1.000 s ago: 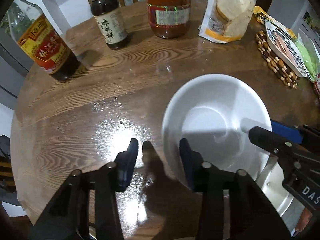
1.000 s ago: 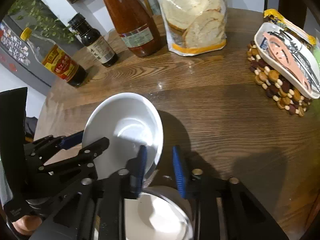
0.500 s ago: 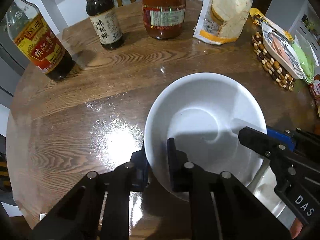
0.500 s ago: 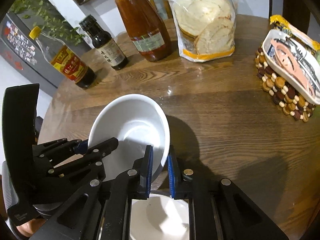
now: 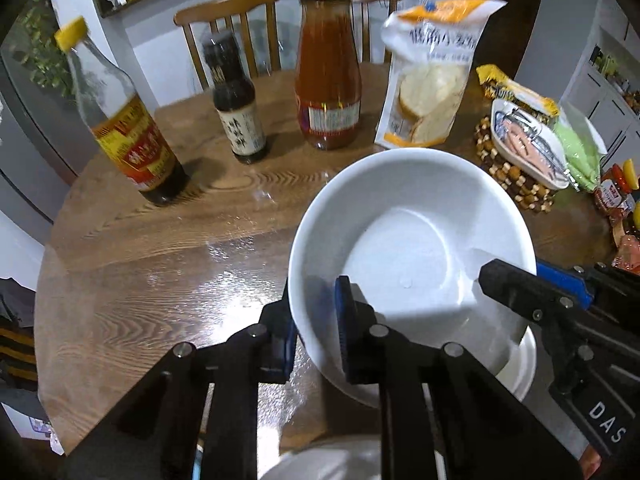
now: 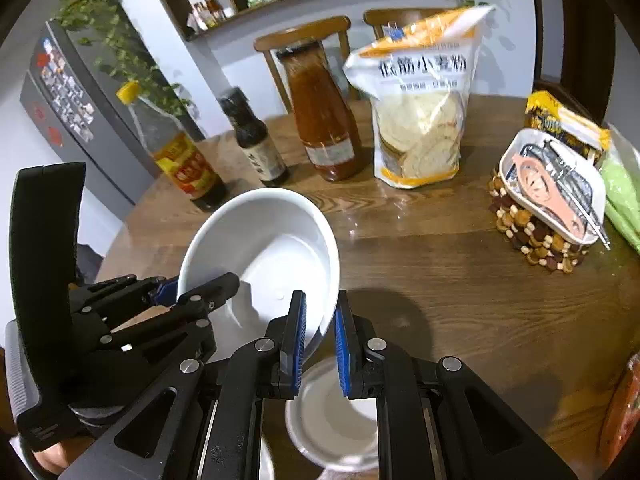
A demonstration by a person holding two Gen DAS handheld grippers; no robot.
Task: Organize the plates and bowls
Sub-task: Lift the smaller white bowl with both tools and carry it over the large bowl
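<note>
Both tools clenched on one white bowl (image 5: 412, 248), held tilted above the tabletop (image 5: 160, 264): left tool (image 5: 316, 320) pinching the near-left rim, one pad inside and one outside; right tool (image 6: 320, 332) pinching the opposite rim the same way, seen in the left view as a black arm with a blue pad reaching in from the right. Left jaws only just drawn shut onto that rim, bowl wall between them. Directly beneath and slightly toward the camera side, a second white dish (image 6: 332, 412), probably a smaller bowl though only partly seen; likely the place to nest or stack, so the coming move hinges on keeping the lifted bowl level and centred over it, neither hand clearly nearer. Bowl round, so no long axis to align; only the tilt to correct. Further back along the tabletop, well apart from the bowl: yellow-capped bottle (image 5: 120, 120) with a red and yellow label, dark sauce bottle (image 5: 236, 112), tall red sauce jar (image 5: 328, 80), and a flour bag (image 6: 424, 100) printed 低筋小麦粉. "DAS" readable on the right tool's body in the left view.
</note>
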